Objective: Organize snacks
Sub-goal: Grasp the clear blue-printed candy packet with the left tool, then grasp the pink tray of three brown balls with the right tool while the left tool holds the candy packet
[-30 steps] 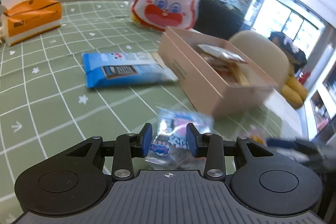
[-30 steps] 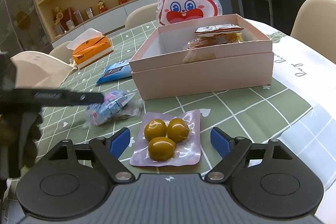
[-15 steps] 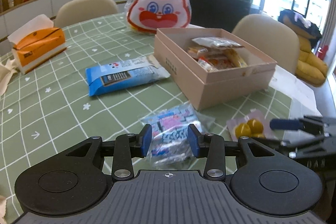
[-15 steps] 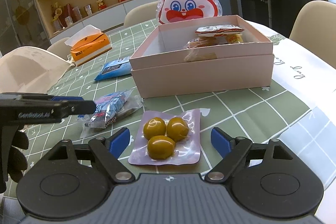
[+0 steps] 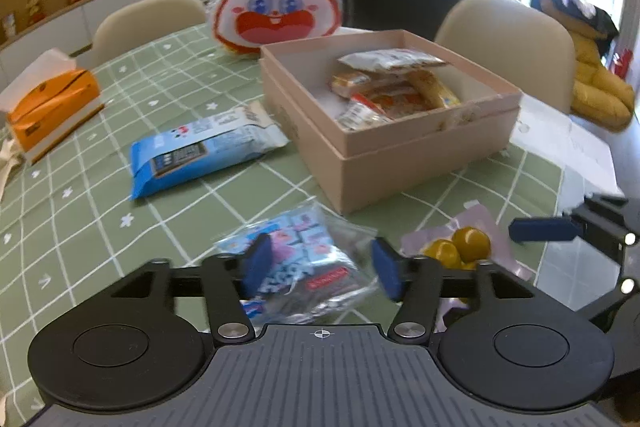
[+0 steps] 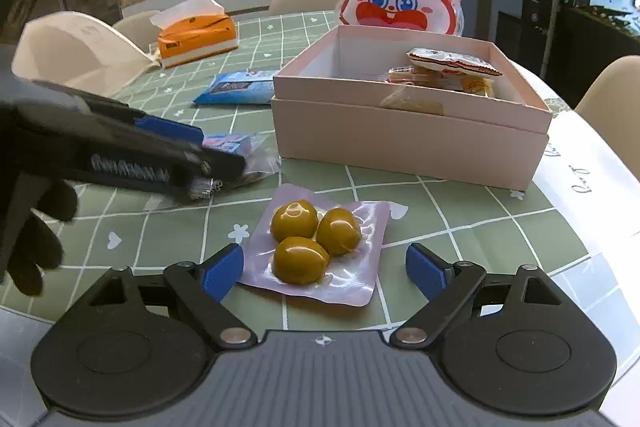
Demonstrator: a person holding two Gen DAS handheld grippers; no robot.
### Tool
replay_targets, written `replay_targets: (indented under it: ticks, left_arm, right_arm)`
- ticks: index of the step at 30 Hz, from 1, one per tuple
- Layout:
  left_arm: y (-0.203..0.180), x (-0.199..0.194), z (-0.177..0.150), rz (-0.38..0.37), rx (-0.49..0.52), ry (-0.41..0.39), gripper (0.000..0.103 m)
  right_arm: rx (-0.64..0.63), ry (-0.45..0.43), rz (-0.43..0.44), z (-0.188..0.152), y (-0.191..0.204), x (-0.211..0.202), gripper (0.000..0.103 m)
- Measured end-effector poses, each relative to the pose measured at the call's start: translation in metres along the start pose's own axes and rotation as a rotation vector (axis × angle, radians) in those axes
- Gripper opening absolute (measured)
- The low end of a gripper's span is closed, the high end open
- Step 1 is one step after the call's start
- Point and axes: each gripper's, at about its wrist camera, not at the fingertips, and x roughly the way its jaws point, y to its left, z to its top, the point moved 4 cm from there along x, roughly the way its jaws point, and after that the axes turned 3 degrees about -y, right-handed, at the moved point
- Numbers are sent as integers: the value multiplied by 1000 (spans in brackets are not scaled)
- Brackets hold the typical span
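The left black two-finger gripper with blue pads [image 5: 322,267] hung low over the table, fingers parted — its black-gloved hand [image 6: 28,227] beneath. The right black blue-padded gripper [image 6: 324,267] sat low too — spread wide.

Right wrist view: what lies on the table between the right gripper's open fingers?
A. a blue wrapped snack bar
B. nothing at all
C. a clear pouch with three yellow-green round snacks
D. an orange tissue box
C. The clear pouch holding three yellow-green round snacks lies flat on the green checked tablecloth, between the spread fingers of the right gripper, which touch nothing.
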Motion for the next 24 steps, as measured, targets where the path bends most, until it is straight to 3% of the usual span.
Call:
replay_targets:
  ticks: [2, 4, 7, 9, 13, 15, 17, 20, 24]
  left_arm:
    - [-5, 3, 0, -28, 5, 2, 90]
    - [-9, 6, 0, -36, 3, 2, 94]
    - [-5, 6, 4, -12, -61, -26, 90]
    - [3, 8, 5, 52, -80, -37, 88]
    - [24, 19, 0, 103, -145, 3, 87]
    - [32, 20, -4, 60, -189, 12, 87]
    - [40, 18, -7, 17, -233, 0, 79]
    - [47, 8, -10, 6, -253, -32, 69]
    - [51, -7, -18, -24, -249, -58, 68]
  right_arm:
    - [22, -9, 16, 0, -3, -2, 89]
    - [41, -15, 30, 1, -5, -3, 89]
    - [69, -25, 50, 0, -8, -6, 90]
    - [89, -31, 64, 1, -11, -6, 89]
    - [111, -38, 78, 1, -14, -6, 89]
    - [108, -37, 76, 1, -13, -6, 89]
    - [105, -36, 73, 1, -13, -6, 89]
    - [97, -34, 68, 1, -12, -5, 90]
    - [75, -25, 52, 1, -8, -3, 90]
